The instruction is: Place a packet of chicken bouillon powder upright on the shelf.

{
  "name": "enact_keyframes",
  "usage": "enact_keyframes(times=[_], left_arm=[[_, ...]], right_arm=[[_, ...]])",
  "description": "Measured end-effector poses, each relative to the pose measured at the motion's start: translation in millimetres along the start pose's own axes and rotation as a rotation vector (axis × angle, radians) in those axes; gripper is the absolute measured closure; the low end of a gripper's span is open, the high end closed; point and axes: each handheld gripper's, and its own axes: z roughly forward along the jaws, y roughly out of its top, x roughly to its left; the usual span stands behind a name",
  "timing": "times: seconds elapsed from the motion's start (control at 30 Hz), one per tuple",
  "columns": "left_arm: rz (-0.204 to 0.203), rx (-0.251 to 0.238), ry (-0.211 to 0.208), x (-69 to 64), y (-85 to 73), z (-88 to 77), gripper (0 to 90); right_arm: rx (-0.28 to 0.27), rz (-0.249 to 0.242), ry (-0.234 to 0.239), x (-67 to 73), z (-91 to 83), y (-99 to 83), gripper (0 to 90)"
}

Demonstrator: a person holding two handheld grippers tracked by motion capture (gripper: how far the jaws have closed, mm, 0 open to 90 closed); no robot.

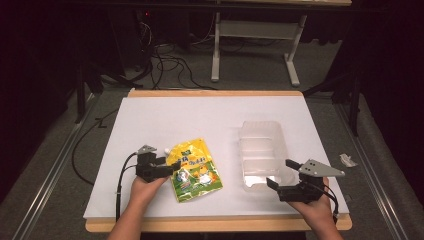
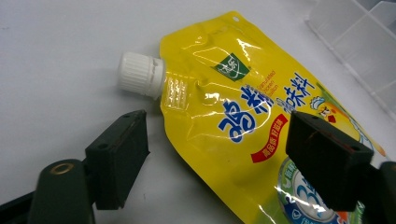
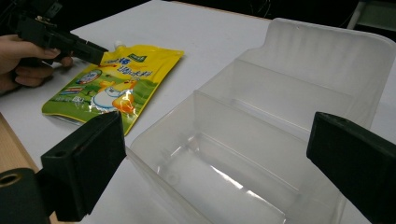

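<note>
White table [image 1: 150, 115]: clear ribbed plastic bin [image 1: 262, 150] at right, right gripper [image 1: 281, 173] spread wide at its near wall. Glossy yellow spouted pouch [image 1: 195, 170] lies flat left of it; likely light, floppy, slick. Left gripper [image 1: 172, 167] jaws apart, straddling the pouch's edge below the white screw cap [image 2: 140, 73], not pinching; the stiff spout seam looks the best hold.

I see the bench [image 1: 165, 112] as a white sheet on a wooden board whose pale edge shows along its near and far sides. A yellow spouted pouch [image 1: 196, 171] lies flat on the white surface left of the middle, with its white screw cap [image 2: 140, 73] turned toward the far left. To the right, apart from the pouch, I have a clear plastic bin [image 1: 261, 154] standing on the sheet, its inside split by low partitions into compartments.
</note>
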Motion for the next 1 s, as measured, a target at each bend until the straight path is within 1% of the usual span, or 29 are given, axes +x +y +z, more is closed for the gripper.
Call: enact_keyframes(times=[0.07,0.17,0.27,0.33,0.37,0.4,0.43,0.47,0.53,0.6,0.7,0.73,0.77,0.8,0.83,0.87,1.0], left_arm=[[-0.017,-0.007,-0.003,2.3,0.1,-0.7,27.6],[-0.043,-0.014,-0.013,5.2,-0.3,-1.9,29.9],[-0.051,-0.015,-0.017,6.0,-0.6,-2.2,31.8],[-0.057,-0.012,-0.03,6.2,-0.9,-2.0,35.5],[-0.057,-0.01,-0.034,5.8,-1.1,-1.7,39.6],[-0.055,-0.007,-0.037,5.4,-1.2,-1.3,39.6],[-0.053,-0.003,-0.042,5.6,-1.3,-1.3,44.3],[-0.054,0.0,-0.046,6.3,-1.3,-1.3,44.3],[-0.071,0.0,-0.058,8.8,-1.1,-1.6,47.4],[-0.088,-0.005,-0.076,11.2,-1.2,-2.5,54.0],[-0.084,-0.008,-0.087,11.8,-1.5,-3.9,59.5],[-0.085,-0.015,-0.086,10.9,-1.7,-3.9,59.5],[-0.078,-0.018,-0.087,9.9,-1.7,-4.4,63.8],[-0.078,-0.018,-0.087,9.9,-1.7,-4.4,65.7],[-0.073,-0.02,-0.086,9.7,-1.7,-4.6,65.7],[-0.075,-0.024,-0.085,9.4,-1.6,-4.5,69.8],[-0.066,-0.037,-0.087,8.7,-1.3,-6.1,73.5]], right_arm=[[-0.004,-0.001,0.002,-0.2,-0.5,0.2,4.7],[-0.01,-0.001,0.002,0.0,-1.2,0.1,4.8],[-0.01,-0.001,0.004,0.0,-1.7,0.2,4.8],[-0.011,0.0,0.003,0.4,-2.0,0.5,4.9],[-0.011,0.0,0.005,0.6,-1.7,0.3,4.9],[-0.011,0.0,0.005,0.6,-1.7,0.3,4.9],[-0.01,0.001,0.003,0.7,-1.0,0.0,5.2],[-0.01,0.001,0.003,0.7,-1.0,0.0,5.2],[-0.004,0.007,0.001,0.6,-0.1,-0.1,5.3],[-0.005,0.006,0.0,0.5,1.1,-0.1,5.5],[-0.002,0.011,-0.003,1.1,1.3,-0.1,5.6],[-0.002,0.011,-0.003,1.1,1.3,-0.1,5.6],[-0.003,0.011,-0.003,1.0,1.3,-0.3,5.6],[-0.003,0.011,-0.003,1.0,1.3,-0.3,5.6],[-0.005,0.008,-0.002,0.7,1.5,-0.4,5.7],[-0.001,0.011,-0.003,0.7,1.5,-0.6,5.8],[-0.003,0.008,-0.003,-0.1,1.2,-0.9,5.8]])
